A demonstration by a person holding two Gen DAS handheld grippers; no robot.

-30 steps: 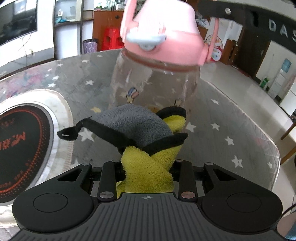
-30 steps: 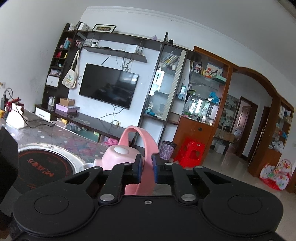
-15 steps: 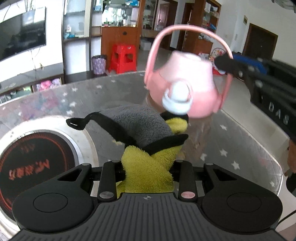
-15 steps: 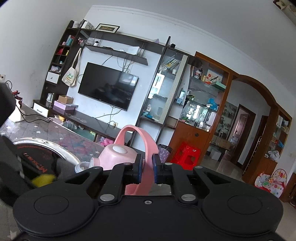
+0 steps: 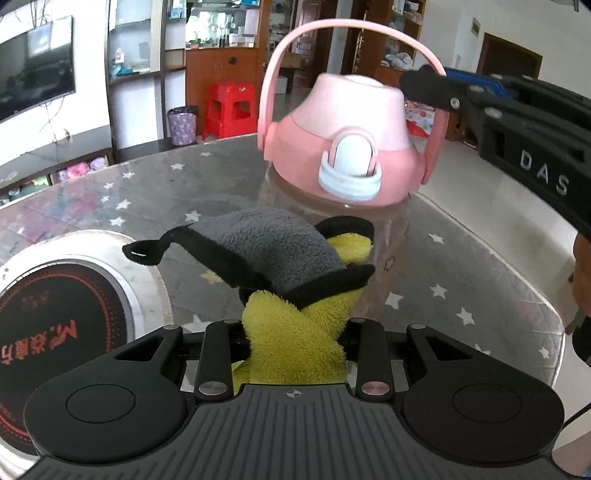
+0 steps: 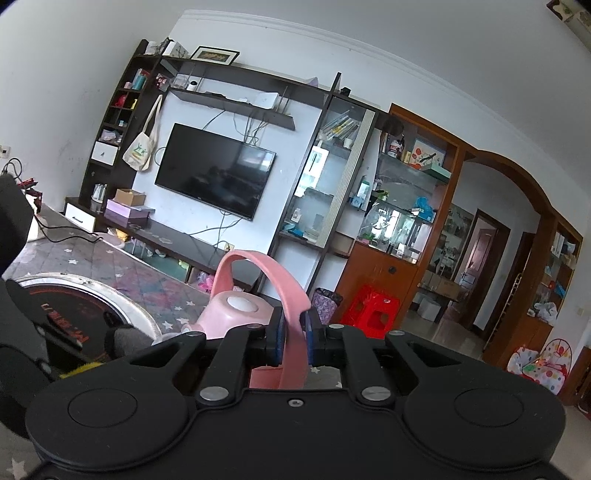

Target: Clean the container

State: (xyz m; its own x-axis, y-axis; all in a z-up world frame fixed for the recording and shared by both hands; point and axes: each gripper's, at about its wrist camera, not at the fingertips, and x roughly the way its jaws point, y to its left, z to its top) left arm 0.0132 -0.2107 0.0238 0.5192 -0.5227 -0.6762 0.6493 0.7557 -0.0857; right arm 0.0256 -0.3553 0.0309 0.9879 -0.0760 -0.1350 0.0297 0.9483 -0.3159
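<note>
A clear bottle (image 5: 391, 236) with a pink lid (image 5: 343, 147) and a pink loop handle (image 5: 354, 29) stands on the starred table. My left gripper (image 5: 293, 332) is shut on a yellow-and-grey cloth (image 5: 280, 266), which lies against the bottle's clear side below the lid. My right gripper (image 6: 293, 332) is shut on the pink handle (image 6: 291, 317); it shows in the left wrist view (image 5: 436, 88) at the handle's right side. The lid (image 6: 236, 310) shows just left of its fingers.
A round induction cooker (image 5: 44, 317) is set into the table (image 5: 480, 295) at the left. The table's glass edge curves at the right. A TV (image 6: 214, 181), shelves and a red stool (image 6: 373, 310) stand beyond the table.
The bottle was higher and close to the left camera; it now sits lower and farther off, seen more from above. The cloth stays against its side. Both grips are unchanged.
</note>
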